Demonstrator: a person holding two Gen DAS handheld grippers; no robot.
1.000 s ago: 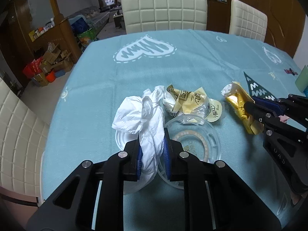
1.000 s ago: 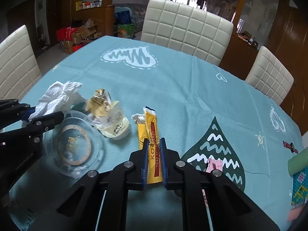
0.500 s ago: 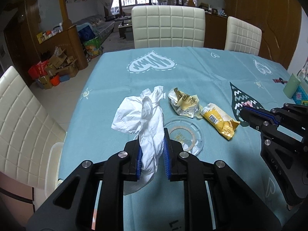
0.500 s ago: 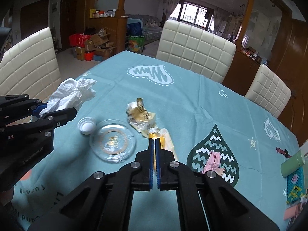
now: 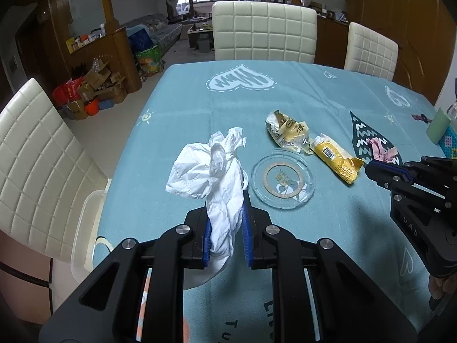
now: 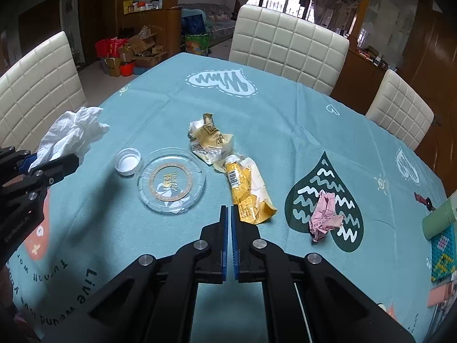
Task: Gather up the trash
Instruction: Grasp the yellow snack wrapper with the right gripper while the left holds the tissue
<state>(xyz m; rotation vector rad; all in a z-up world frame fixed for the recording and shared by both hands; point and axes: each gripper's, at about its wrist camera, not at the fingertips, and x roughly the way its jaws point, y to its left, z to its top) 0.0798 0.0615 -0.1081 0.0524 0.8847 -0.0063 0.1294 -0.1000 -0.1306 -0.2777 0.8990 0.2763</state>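
Wrappers [image 6: 248, 191], two; pink paper wad [image 6: 324, 217], one.

A crumpled white tissue [image 5: 212, 177] is clamped between blue pads [image 5: 208, 238] on the black left gripper [image 5: 227, 235]. Ahead of the black right gripper [image 6: 228, 238], whose pads are also blue, a yellow wrapper [image 6: 248, 191] with a barcode is seen. A teal tablecloth [image 6: 285, 120] is patterned with white scribbled hearts and a dark green one, on which a pink paper ball [image 6: 324, 213] lies. A clear dish [image 6: 171, 184] bears a gold ring.
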